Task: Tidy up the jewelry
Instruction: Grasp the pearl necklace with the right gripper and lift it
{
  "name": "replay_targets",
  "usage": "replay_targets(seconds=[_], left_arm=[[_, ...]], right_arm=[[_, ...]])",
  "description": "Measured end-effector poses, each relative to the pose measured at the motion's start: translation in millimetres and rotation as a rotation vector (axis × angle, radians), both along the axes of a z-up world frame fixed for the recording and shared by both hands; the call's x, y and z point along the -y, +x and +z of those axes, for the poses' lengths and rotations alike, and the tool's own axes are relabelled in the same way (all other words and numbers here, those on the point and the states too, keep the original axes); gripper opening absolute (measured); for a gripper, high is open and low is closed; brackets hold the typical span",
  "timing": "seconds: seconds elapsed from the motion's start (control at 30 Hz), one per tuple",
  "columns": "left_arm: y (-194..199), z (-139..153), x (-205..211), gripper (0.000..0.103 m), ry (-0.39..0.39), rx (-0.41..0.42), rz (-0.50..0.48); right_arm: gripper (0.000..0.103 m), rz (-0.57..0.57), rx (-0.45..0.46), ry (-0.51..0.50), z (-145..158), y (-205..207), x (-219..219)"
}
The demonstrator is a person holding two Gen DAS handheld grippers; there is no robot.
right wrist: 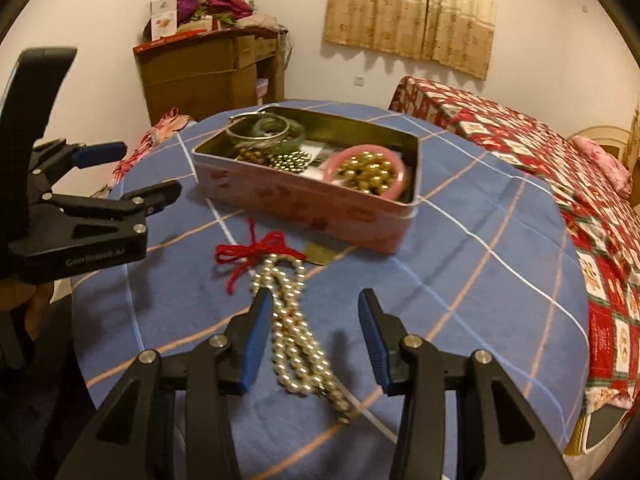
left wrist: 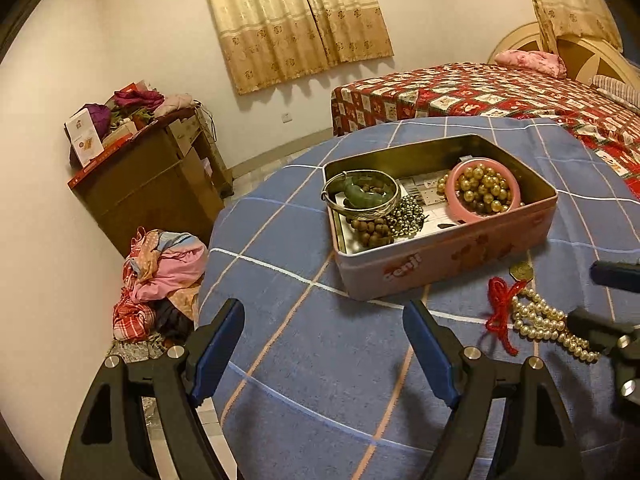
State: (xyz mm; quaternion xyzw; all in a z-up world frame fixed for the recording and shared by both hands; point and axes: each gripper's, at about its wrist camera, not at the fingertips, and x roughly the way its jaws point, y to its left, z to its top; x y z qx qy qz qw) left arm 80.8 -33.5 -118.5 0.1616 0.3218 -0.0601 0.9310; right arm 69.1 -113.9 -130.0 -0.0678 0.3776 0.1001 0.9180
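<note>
A pink tin box [left wrist: 440, 256] stands open on the blue checked tablecloth [left wrist: 304, 360]. Inside it are a silver bangle [left wrist: 362, 194], brown wooden beads [left wrist: 370, 232] and a pink bangle [left wrist: 484, 190] filled with golden beads. A pearl necklace [right wrist: 298, 340] tied with red string [right wrist: 256, 252] lies in front of the tin box [right wrist: 304, 208]. My right gripper [right wrist: 314, 300] is open over it, the pearls running between its fingers close to the left pad. My left gripper [left wrist: 324, 320] is wide open with nothing in it, left of the pearl necklace [left wrist: 540, 320].
A bed with a red patterned cover [left wrist: 480, 92] stands behind the table. By the wall is a wooden cabinet [left wrist: 160, 184] piled with clutter, with a heap of clothes [left wrist: 160, 280] on the floor below. A gold pendant [right wrist: 318, 254] lies by the tin.
</note>
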Motion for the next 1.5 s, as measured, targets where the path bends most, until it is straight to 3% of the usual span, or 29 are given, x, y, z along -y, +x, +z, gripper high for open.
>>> replay_targets(seconds=[0.13, 0.17, 0.2, 0.43, 0.77, 0.97, 1.3, 1.5], left_arm=[[-0.3, -4.5, 1.9, 0.082, 0.001, -0.024, -0.014], [-0.2, -4.8, 2.4, 0.082, -0.001, -0.027, -0.017], [0.0, -4.9, 3.0, 0.082, -0.004, -0.031, -0.021], [0.5, -4.3, 7.2, 0.082, -0.03, -0.049, -0.038], [-7.1, 4.3, 49.3, 0.082, -0.031, -0.062, -0.134], [-4.2, -1.8, 76.8, 0.082, -0.015, -0.085, -0.164], [8.1, -0.7, 120.9, 0.082, -0.004, -0.072, -0.202], [11.9, -18.5, 148.0, 0.082, 0.147, -0.071, -0.186]], right_arm=[[0.046, 0.027, -0.057, 0.032, -9.4, 3.4, -0.3], [0.038, 0.028, -0.073, 0.035, -12.6, 2.6, 1.9], [0.023, 0.034, -0.085, 0.034, -14.8, 1.1, 3.4], [0.016, -0.039, -0.066, -0.013, -11.7, -19.3, 26.9], [0.013, -0.15, -0.047, -0.101, -6.8, -20.2, 47.9], [0.011, -0.143, -0.061, 0.004, -5.0, -21.1, 63.0], [0.012, -0.16, -0.051, -0.028, -9.9, -20.3, 61.0], [0.013, -0.161, -0.044, -0.033, -10.9, -20.4, 63.8]])
